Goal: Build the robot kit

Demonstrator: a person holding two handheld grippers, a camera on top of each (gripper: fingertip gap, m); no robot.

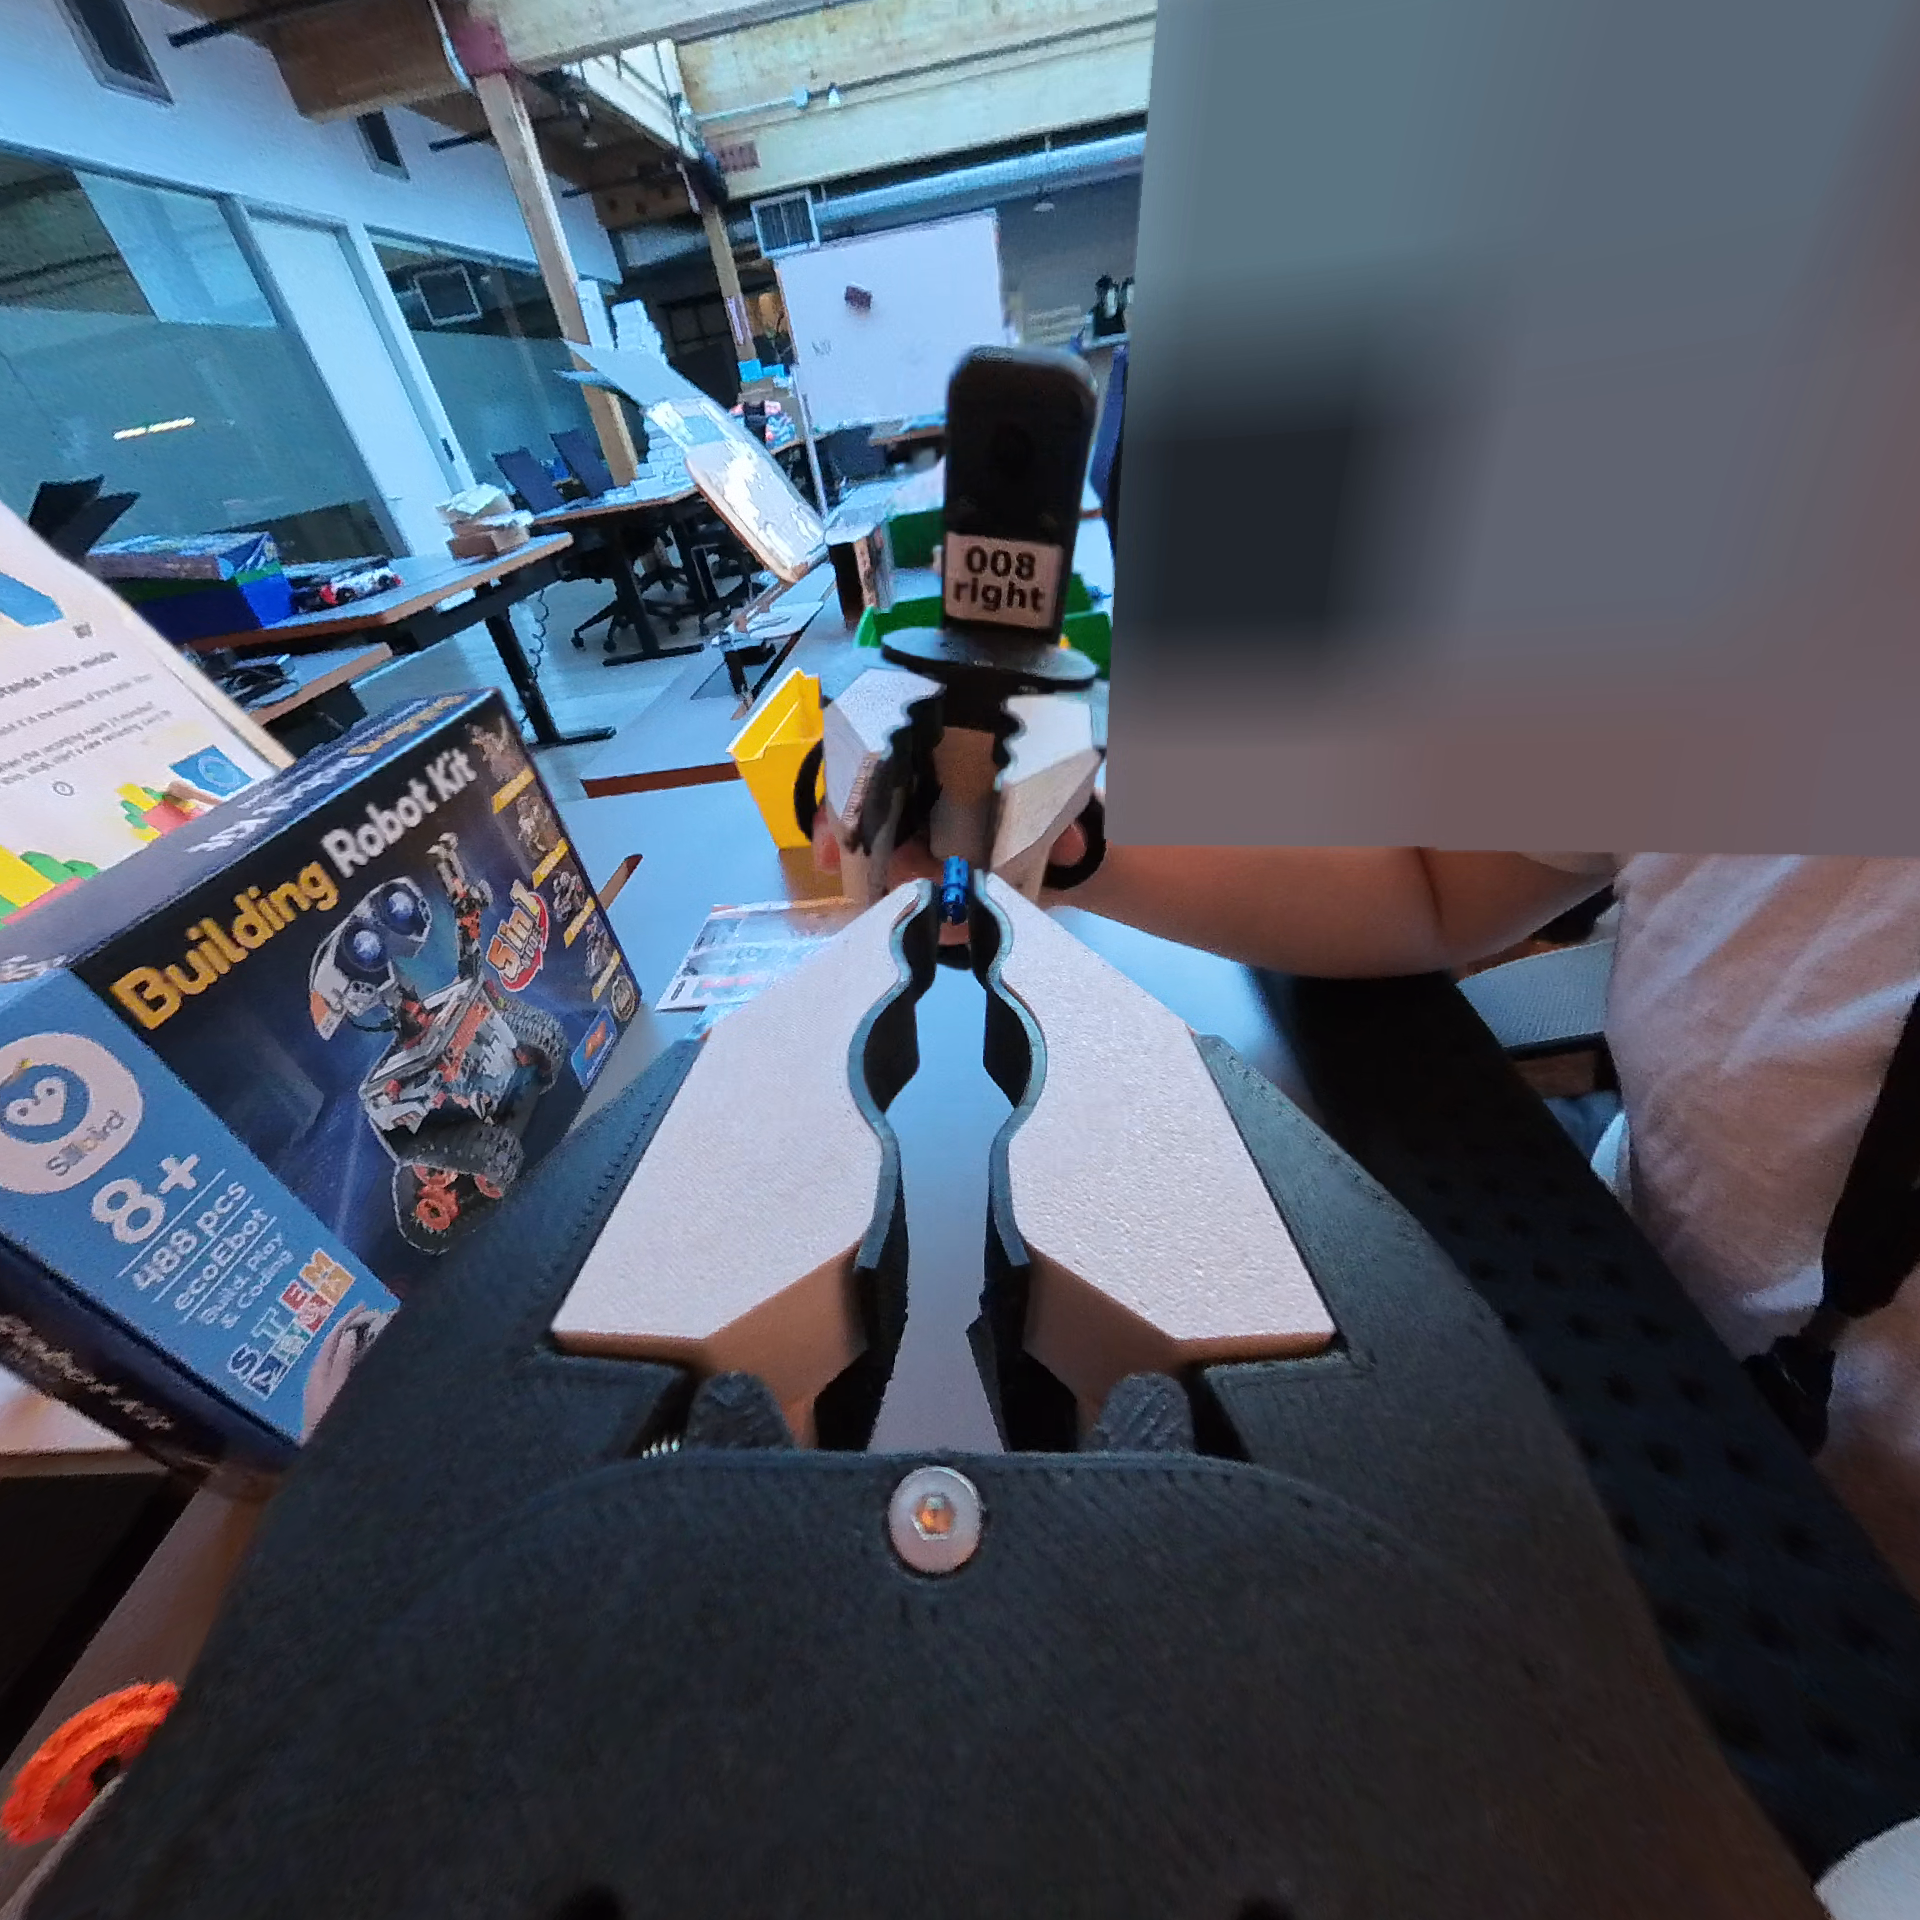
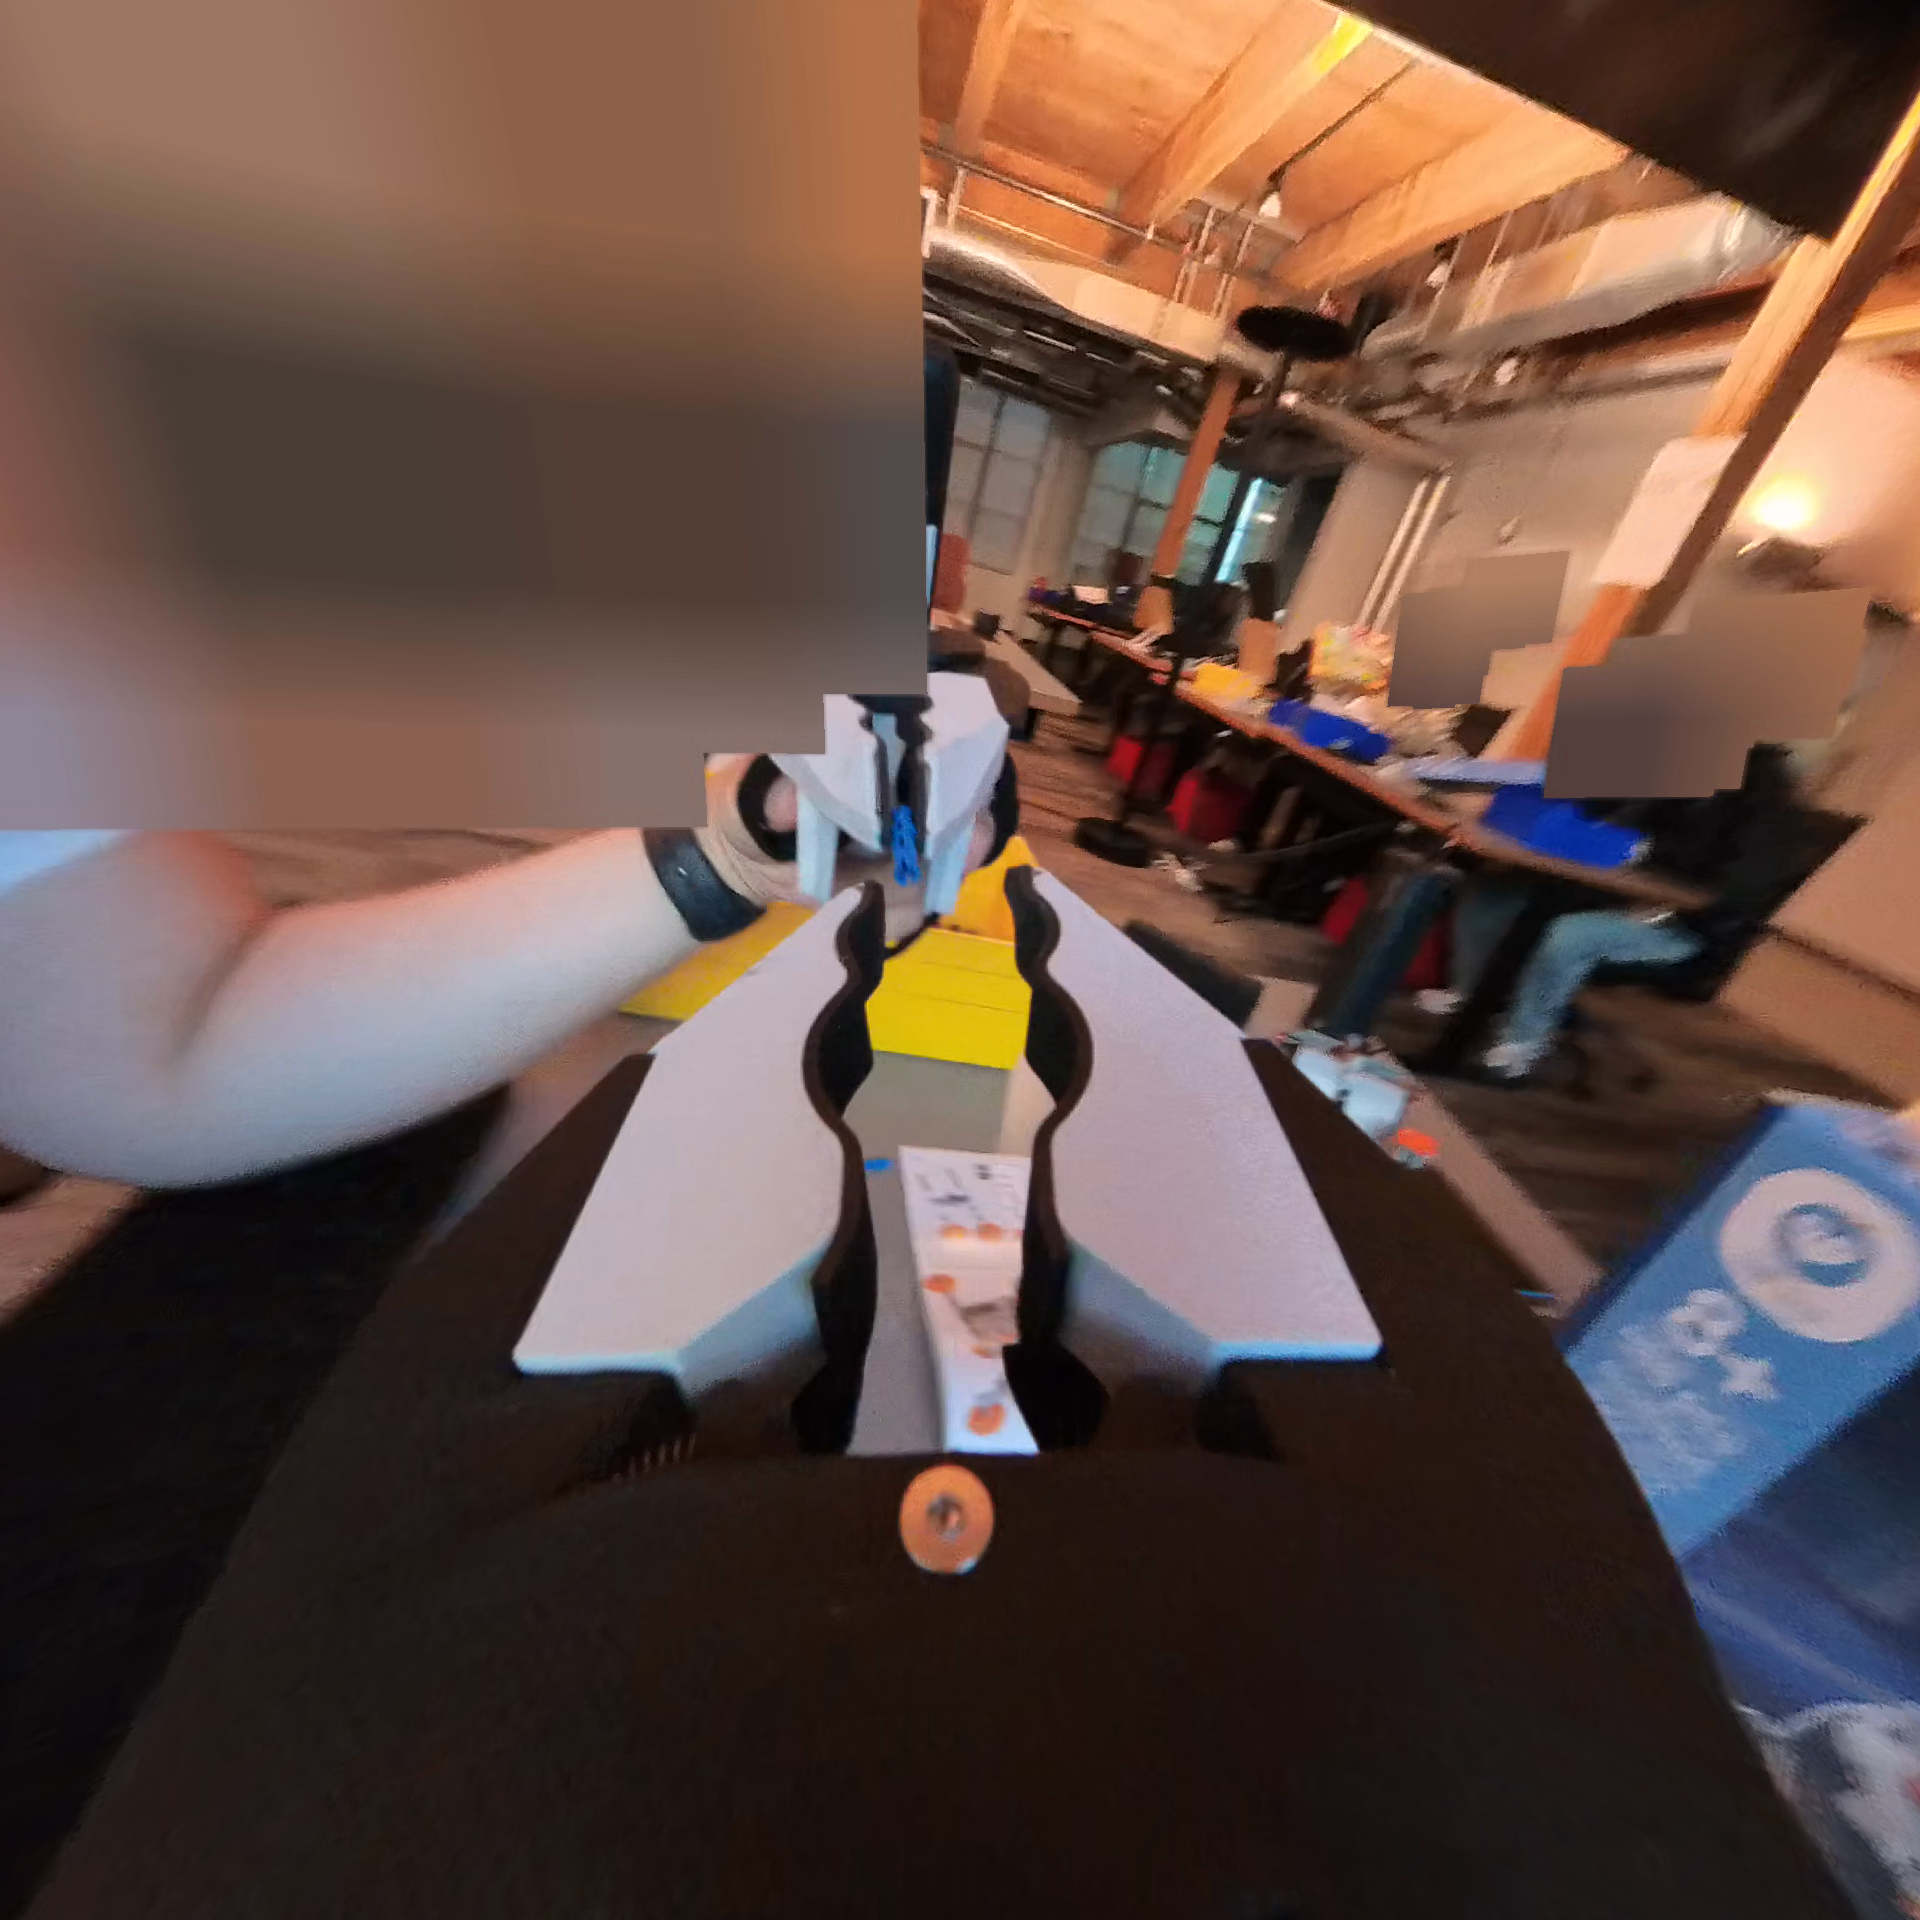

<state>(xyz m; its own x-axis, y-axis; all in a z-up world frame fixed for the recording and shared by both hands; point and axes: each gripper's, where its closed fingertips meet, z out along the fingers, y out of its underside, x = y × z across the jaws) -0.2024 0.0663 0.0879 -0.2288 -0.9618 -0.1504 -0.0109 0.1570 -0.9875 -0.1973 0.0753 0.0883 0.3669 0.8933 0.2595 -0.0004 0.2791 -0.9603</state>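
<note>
1. Blue piece [image 1: 954,900]: small, pinched at the very tips of the left tool [image 1: 951,889]. Up in the air, to the right of the blue toy box [image 1: 312,997] and farther back than it.
2. Left tool: clamped tight on the blue piece. Tips almost touching, with a wider gap lower down between the wavy black pads [image 1: 883,1049].
3. Right tool [image 2: 938,894]: tips apart, with nothing pinched between them. Also to the right of the box, pointing nose to nose at the left tool. Very near the blue piece, but cannot tell if touching it.
4. Bare arm [image 2: 312,997] with a black wrist band [image 2: 701,883]: reaching to the back of the left tool, on the far side from the box in the right wrist view.
5. Toy box: big and blue, with a robot picture on the front. Sitting on the counter [image 1: 675,821], close by the left tool's left side.
6. Yellow bin [image 1: 779,753]: on the counter, farther back than the box and to its right, low beside the right tool.
7. Paper booklet [image 1: 727,956]: lying flat on the counter, just right of the box, under the two tools.
8. White sheet with block pictures [image 1: 94,707]: leaning up behind the box, at its left.
</note>
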